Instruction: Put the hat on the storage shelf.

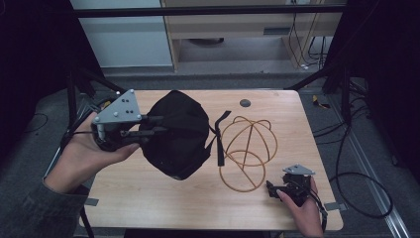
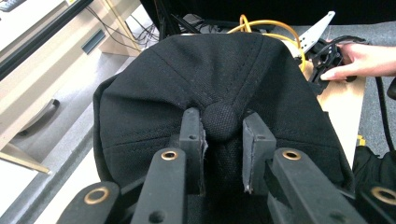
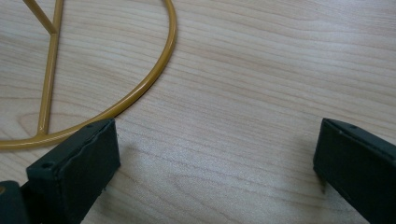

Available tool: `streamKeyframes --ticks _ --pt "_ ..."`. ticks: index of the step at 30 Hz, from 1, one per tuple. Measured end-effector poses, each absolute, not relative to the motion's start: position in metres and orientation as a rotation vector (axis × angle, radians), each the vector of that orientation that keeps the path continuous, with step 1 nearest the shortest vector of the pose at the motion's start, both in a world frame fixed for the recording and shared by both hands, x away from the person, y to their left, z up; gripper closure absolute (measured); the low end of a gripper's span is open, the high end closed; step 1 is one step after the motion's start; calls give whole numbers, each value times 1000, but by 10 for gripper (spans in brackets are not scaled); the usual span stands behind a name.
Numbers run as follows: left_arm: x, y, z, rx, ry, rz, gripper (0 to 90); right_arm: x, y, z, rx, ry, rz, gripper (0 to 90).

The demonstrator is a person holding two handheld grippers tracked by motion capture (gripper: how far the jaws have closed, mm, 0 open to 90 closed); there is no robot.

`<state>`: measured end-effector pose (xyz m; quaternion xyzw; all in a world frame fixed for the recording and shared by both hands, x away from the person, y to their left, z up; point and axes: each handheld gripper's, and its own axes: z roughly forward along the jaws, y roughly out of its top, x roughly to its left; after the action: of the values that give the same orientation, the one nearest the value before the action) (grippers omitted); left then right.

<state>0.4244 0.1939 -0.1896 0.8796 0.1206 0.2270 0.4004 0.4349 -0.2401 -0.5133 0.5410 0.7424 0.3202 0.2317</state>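
Observation:
A black cap (image 1: 181, 136) hangs over the left half of the wooden table (image 1: 148, 193), its strap (image 1: 220, 141) dangling toward a yellow wire stand (image 1: 246, 151) just to its right. My left gripper (image 1: 156, 125), held in a hand, is shut on the cap's crown. In the left gripper view the cap (image 2: 261, 74) spreads ahead and the left gripper (image 2: 222, 123) pinches the fabric at its top button (image 2: 220, 120). My right gripper (image 1: 271, 188) rests low near the table's front right, beside the stand's base ring. In the right gripper view the right gripper (image 3: 217, 128) stands wide open over bare wood, with the base ring (image 3: 140, 91) by its left jaw.
A dark round grommet (image 1: 244, 103) sits near the table's far edge. Cables (image 1: 356, 173) loop on the floor to the right. Black frame legs (image 1: 81, 87) stand at the back corners. Bare wood lies along the front edge between the two hands.

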Motion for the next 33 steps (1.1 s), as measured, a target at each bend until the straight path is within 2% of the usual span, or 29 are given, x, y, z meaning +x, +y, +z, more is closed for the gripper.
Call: streamKeyframes --ticks 18,33 --pt "438 128 -162 2261 200 573 734 435 -240 -513 1485 2041 875 6" --pt "451 86 -155 2290 136 555 734 435 -240 -514 1487 2038 878 6"
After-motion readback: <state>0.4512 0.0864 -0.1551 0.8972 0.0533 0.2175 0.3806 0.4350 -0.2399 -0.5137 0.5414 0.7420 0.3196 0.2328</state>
